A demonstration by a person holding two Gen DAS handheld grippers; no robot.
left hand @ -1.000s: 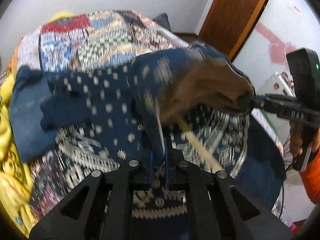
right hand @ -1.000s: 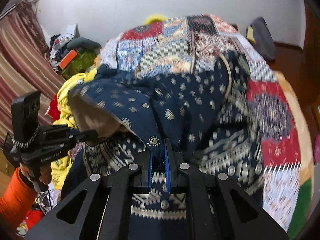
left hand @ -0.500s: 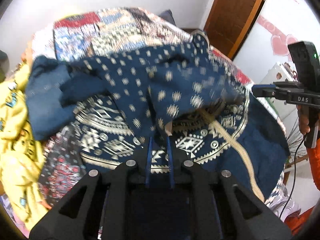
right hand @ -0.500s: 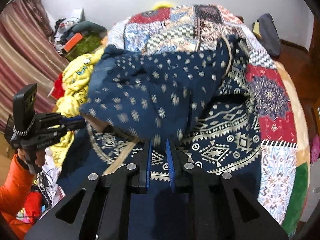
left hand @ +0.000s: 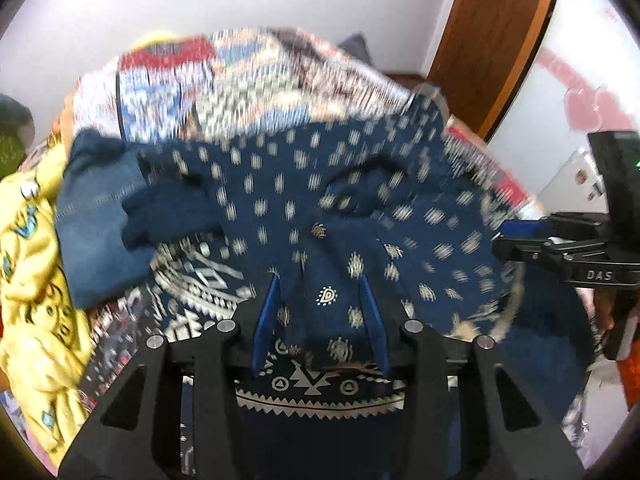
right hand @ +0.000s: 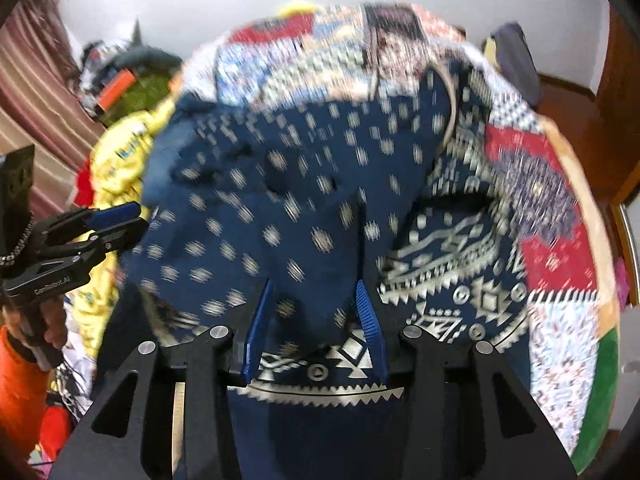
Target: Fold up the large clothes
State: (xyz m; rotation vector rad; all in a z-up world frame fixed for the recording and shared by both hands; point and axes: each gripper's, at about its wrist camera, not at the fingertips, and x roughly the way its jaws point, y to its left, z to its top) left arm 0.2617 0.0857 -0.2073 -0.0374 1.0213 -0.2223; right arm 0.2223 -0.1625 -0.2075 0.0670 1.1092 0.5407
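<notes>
garment (left hand: 304, 208): large navy cloth, small pale dot-motifs on upper layer, wide white geometric border band on layer beneath
state: folded over on itself, dotted layer on top, rumpled, some creases
pose: lying flat-ish, fold edge toward camera
location: on patchwork bedspread (right hand: 560, 264)
image quality: motion-blurred, fine print unclear

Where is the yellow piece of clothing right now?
The yellow garment lies bunched at the bed's left edge in the left wrist view, beside the plain blue cloth; the right wrist view shows it left of the navy patterned garment.
</notes>
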